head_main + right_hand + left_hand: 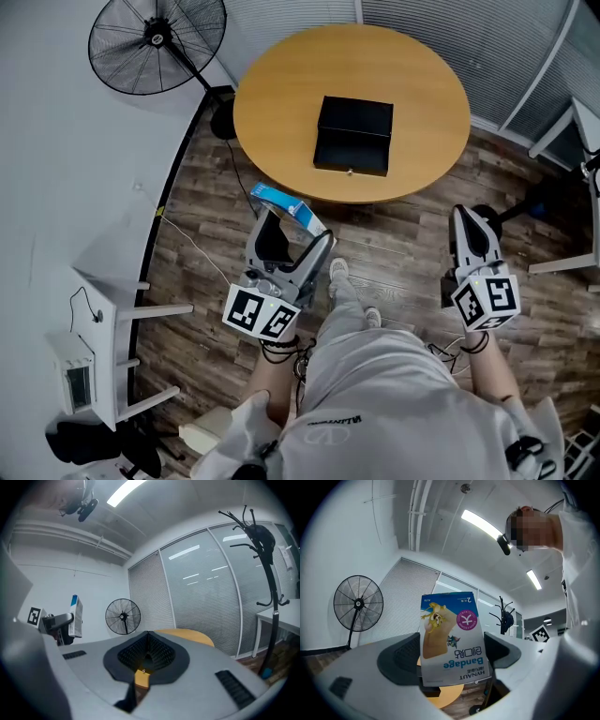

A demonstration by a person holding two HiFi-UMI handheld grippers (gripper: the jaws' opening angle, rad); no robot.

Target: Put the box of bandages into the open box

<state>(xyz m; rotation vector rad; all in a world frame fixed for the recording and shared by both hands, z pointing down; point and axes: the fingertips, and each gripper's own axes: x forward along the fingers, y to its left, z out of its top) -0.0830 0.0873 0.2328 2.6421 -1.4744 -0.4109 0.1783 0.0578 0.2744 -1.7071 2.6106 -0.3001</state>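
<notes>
In the head view the left gripper (292, 231) holds the bandage box (281, 202) just short of the table (281, 112) bearing the open box (353, 134), with the right gripper (462, 216) apart from both; the left gripper view shows jaws clamped on the bandage box, and the right gripper view shows jaws pressed together, empty.

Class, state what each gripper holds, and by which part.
Left gripper holds the bandage box by its lower end; right gripper holds nothing, jaws shut.

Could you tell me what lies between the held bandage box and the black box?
Only bare tabletop separates bandage box from black box, per head view.
</notes>
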